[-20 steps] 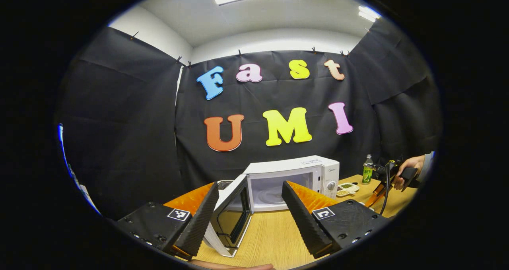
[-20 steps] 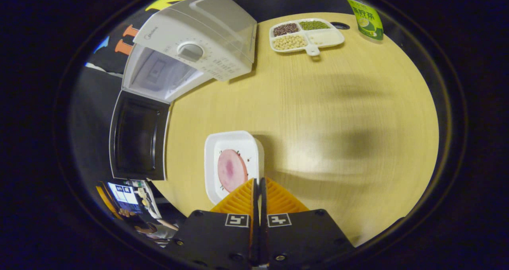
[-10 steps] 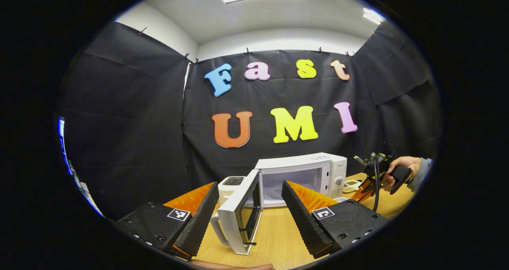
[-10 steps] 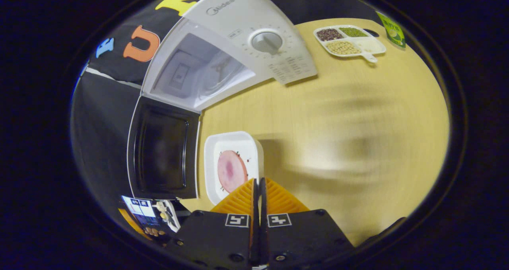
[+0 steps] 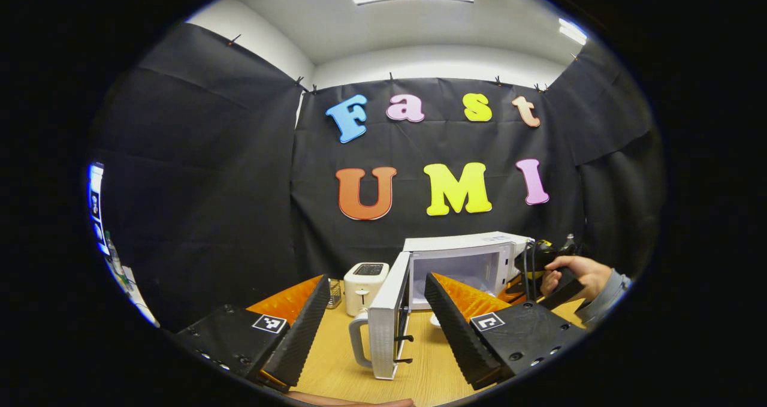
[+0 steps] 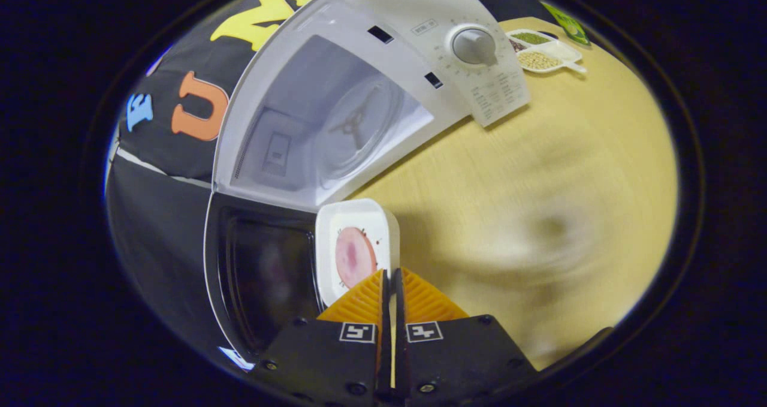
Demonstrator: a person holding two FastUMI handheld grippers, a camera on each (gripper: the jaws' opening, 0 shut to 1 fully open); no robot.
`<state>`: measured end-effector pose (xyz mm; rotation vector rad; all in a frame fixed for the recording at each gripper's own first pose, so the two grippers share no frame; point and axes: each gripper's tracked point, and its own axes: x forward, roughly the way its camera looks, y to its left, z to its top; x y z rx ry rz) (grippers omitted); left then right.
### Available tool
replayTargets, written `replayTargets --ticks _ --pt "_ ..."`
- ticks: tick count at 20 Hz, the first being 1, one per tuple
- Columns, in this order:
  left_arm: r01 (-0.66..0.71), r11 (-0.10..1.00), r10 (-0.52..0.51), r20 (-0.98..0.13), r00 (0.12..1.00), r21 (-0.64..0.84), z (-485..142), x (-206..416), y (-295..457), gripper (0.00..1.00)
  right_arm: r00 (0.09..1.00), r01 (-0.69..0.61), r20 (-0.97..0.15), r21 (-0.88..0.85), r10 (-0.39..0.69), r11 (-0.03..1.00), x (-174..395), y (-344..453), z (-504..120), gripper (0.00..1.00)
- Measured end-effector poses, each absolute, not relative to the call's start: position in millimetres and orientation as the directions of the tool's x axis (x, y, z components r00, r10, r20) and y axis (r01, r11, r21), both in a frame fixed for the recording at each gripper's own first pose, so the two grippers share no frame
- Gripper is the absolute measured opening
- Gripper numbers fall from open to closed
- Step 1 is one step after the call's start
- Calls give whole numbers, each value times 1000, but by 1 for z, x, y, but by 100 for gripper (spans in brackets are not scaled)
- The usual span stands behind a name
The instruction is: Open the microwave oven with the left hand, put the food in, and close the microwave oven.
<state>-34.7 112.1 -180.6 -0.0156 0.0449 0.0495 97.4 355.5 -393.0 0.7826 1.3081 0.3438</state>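
The right gripper [image 6: 390, 284], clamped on the tray [image 6: 358, 248] of food, has swung from the open table to just before the microwave [image 6: 365, 89] mouth, door [image 5: 388, 323] wide, left gripper [image 5: 376, 317] spread empty nearby, so insertion seems next.

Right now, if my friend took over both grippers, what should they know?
Left gripper: open, holding nothing, facing the microwave oven, whose door is swung wide open.
Right gripper: shut on the rim of the white tray with the pink slice of food, carried just in front of the oven's cavity, with its glass turntable bare.
Done: door opened, food picked up and brought to the opening.
Left: set the tray on the turntable, let go, pull the right gripper out, then push the door closed with the left gripper.
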Motion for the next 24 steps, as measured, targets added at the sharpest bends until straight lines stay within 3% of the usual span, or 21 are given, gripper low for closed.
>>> replayTargets --ticks 3,6,12,19,24 --pt "-48 999 47 -80 996 -8 -198 -30 121 95 323 268 -693 720 645 640 113 383 -397 6" --pt "-54 998 57 -78 995 35 -205 -25 129 95 453 296 -626 778 636 555 142 403 -391 6" --pt "-43 999 44 -99 994 9 -221 -19 131 95 692 316 -538 825 482 468 214 409 -386 6" --pt "-24 998 29 -103 994 50 -219 -19 125 95 789 374 -504 848 351 376 264 420 -402 6" --pt "-7 1000 5 -131 991 -19 -217 -27 119 95 826 401 -523 807 209 434 284 411 -424 7"
